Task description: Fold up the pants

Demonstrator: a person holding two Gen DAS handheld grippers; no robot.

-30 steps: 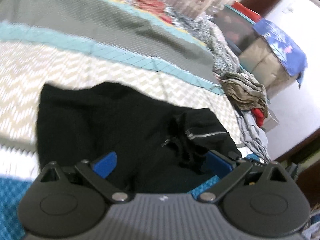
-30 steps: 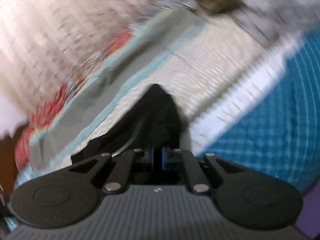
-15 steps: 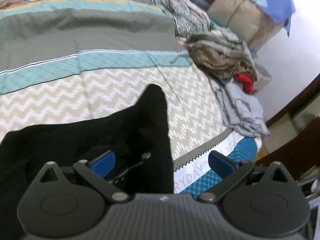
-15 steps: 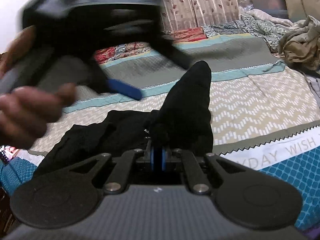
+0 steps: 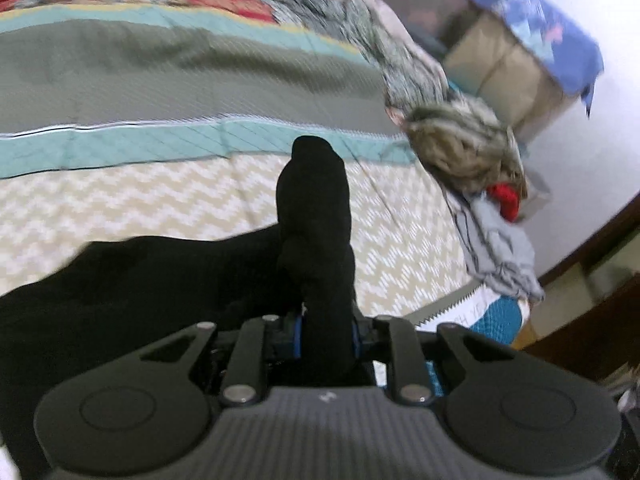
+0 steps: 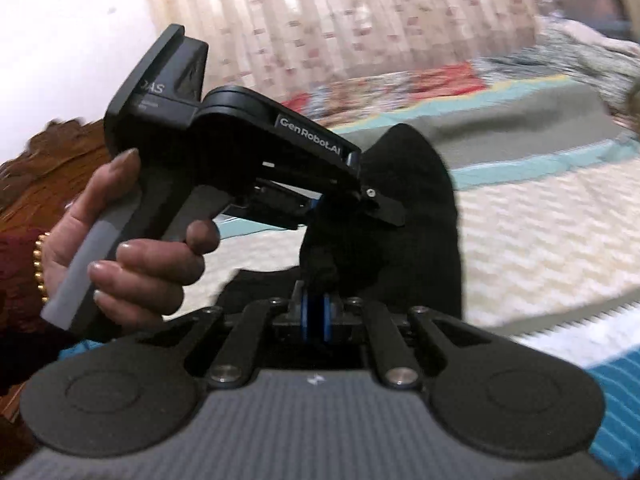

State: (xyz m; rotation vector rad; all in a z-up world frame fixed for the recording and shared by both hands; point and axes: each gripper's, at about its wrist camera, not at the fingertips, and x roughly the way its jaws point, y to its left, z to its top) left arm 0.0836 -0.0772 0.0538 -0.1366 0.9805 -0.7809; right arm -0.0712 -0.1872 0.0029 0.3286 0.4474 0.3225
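The black pants (image 5: pixel 160 280) lie bunched on the striped bedspread (image 5: pixel 160 80). In the left wrist view my left gripper (image 5: pixel 326 336) is shut on an upright fold of the pants that sticks up past the fingers. In the right wrist view my right gripper (image 6: pixel 316 316) is shut on another bunch of the black pants (image 6: pixel 420 216), lifted above the bed. The left gripper's body (image 6: pixel 224 152), held in a hand, shows close at the left in the right wrist view, its fingers buried in the same cloth.
A heap of other clothes (image 5: pixel 464 152) lies at the bed's right edge, with a grey garment (image 5: pixel 500 248) hanging over it. A covered box (image 5: pixel 520 60) stands beyond by the wall. Curtains (image 6: pixel 360 20) hang behind the bed.
My left gripper was open over the pants and has shut on a fold of them. The right gripper stays shut on the cloth; both grippers have come close together.
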